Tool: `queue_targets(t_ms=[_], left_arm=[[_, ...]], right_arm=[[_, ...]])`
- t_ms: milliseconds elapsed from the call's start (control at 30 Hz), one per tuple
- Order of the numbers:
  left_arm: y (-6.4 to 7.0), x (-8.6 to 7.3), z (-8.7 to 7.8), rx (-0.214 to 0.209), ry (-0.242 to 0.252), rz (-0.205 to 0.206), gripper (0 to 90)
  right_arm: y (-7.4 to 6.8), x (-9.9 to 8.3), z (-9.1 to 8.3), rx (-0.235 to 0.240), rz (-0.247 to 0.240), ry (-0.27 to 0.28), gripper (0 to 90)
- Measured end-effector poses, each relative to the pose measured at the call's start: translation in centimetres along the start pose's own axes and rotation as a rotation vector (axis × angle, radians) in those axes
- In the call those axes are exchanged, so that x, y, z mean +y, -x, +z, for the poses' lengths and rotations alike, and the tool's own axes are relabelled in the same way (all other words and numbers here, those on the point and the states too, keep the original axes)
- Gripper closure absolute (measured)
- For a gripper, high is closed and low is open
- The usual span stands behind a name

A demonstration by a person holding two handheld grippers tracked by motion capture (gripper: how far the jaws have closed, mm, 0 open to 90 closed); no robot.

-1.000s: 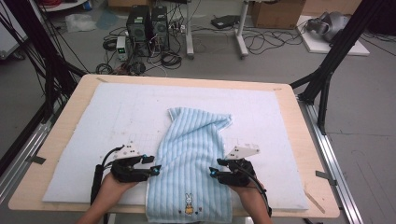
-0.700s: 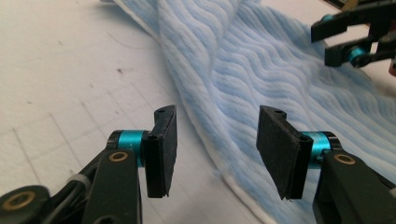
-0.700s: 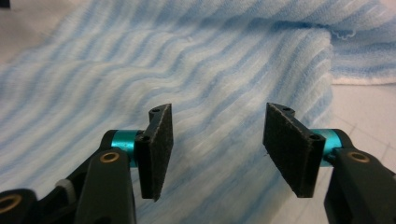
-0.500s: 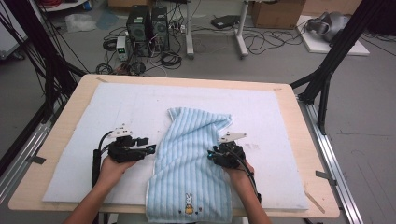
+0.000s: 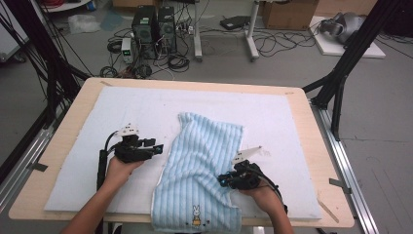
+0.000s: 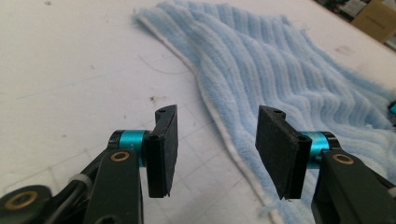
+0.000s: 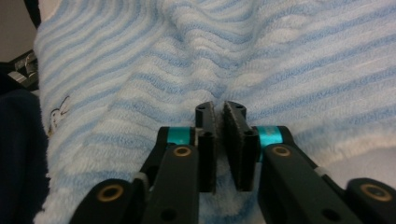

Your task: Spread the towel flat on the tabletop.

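White mat (image 5: 292,122): right tongs (image 7: 218,112) pinch towel (image 5: 202,161) (rumpled).

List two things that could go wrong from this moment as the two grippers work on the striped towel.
The right gripper pinches only a small fold of the towel, so the cloth may slip out once pulled. The left gripper is open beside the towel's white edge, not around it; closing there may catch nothing. The towel's near end hangs over the table edge, so its weight may drag it off.
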State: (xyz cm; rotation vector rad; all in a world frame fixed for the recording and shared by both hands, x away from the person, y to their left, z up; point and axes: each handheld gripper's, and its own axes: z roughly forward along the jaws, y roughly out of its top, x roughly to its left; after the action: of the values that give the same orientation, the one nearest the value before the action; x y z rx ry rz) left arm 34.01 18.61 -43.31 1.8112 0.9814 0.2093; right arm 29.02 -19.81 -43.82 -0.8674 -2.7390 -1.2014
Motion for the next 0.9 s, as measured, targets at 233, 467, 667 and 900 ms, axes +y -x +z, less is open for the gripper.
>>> queue_targets(t_ms=[233,467,667,900], left_arm=[[0.3,1.0,2.2,-0.021,-0.009,-0.008,50.0],[-0.6,3.9,5.9,0.014,-0.017,-0.057,52.1],[-2.2,4.0,8.1,0.074,-0.02,-0.114,53.5],[-0.4,3.6,10.4,0.082,-0.102,-0.004,55.1]], right_arm=[[0.6,0.4,-1.4,-0.112,0.053,0.188,61.5],[1.0,0.4,-1.3,-0.152,0.063,0.206,59.7],[1.2,0.3,-1.2,-0.169,0.064,0.204,56.2],[1.4,0.2,-1.3,-0.192,0.066,0.218,51.7]])
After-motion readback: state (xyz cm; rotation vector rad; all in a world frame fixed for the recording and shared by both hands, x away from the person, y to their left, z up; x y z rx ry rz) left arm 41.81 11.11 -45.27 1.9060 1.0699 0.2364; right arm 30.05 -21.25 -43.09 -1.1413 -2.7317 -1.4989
